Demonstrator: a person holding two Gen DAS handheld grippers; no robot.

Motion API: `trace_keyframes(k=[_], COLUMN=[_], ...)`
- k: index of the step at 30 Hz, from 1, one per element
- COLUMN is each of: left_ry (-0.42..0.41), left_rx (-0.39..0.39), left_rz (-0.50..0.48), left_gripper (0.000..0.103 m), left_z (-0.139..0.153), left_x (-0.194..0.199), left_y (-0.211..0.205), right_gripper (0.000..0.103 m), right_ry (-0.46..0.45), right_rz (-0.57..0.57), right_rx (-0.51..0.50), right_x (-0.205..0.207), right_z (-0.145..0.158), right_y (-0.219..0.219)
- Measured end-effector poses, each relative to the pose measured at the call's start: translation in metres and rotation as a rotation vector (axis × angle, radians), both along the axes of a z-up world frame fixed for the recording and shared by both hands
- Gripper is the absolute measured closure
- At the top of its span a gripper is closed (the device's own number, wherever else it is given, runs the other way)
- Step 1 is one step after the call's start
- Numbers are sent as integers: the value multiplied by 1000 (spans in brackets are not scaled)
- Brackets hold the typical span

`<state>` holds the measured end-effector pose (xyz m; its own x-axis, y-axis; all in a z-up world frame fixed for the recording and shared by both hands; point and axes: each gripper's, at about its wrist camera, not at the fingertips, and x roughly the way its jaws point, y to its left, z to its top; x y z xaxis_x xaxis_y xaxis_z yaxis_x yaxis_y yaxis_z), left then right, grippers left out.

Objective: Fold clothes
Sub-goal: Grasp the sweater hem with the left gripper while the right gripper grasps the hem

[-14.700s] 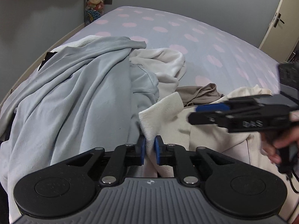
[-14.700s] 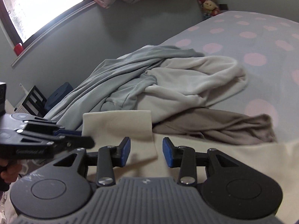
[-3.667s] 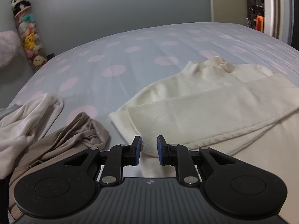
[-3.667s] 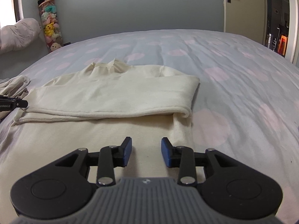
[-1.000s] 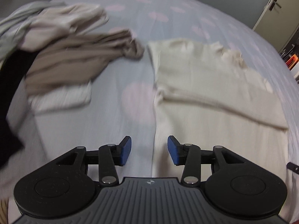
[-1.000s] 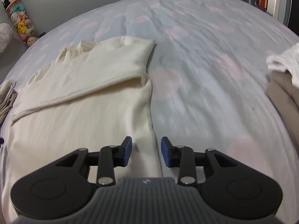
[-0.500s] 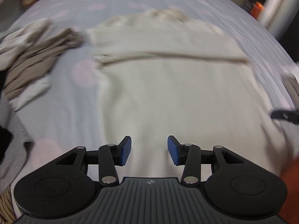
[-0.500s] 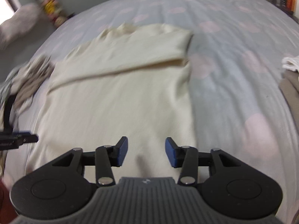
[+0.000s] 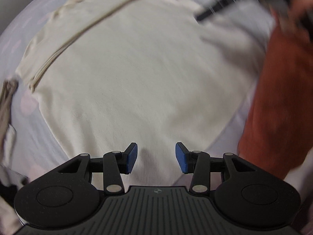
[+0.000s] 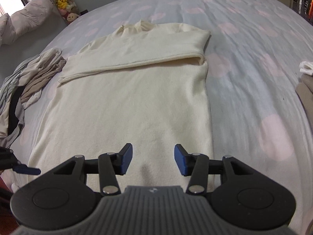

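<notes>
So we're looking at a big bed (image 10: 254,39) with a pale blue sheet covered in pink polka dots, and our cream turtleneck sweater (image 10: 127,98) is laid out flat across the middle of it, collar pointing toward the far wall and both sleeves folded across the chest. Off to the left there's a messy pile of clothes (image 10: 29,78) in beige and grey, lying just beside the sweater's shoulder, plus a puffy duvet (image 10: 25,19) by the wall and a hanging column of plush toys (image 10: 62,0) in the corner. We've got the right gripper (image 10: 152,160) over the sweater's bottom hem, blue pads apart with nothing pinched between them. The left gripper (image 9: 155,157) hangs over the hem too, also gaping and empty, though its view is pretty blurry.
</notes>
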<state>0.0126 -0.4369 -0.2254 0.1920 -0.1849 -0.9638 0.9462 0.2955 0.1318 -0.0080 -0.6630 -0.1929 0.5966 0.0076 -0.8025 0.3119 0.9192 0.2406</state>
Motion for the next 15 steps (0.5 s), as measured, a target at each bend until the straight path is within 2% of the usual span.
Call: trace_keyframes(k=[5, 9, 11, 15], left_ry=[-50, -52, -67, -93], left_rx=[110, 180, 225, 265], left_rz=[-122, -183, -194, -206], left_gripper=[62, 62, 62, 61], left_z=[-14, -26, -34, -42], left_x=[-21, -24, -24, -26], left_y=[-4, -4, -4, -4], right_gripper=[51, 46, 46, 44], right_ry=[-12, -16, -16, -18], right_rz=[20, 29, 30, 33], right_rx=[-37, -60, -66, -73], right_x=[-1, -2, -2, -2], right_z=[3, 5, 5, 5], right_y=[7, 11, 11, 13])
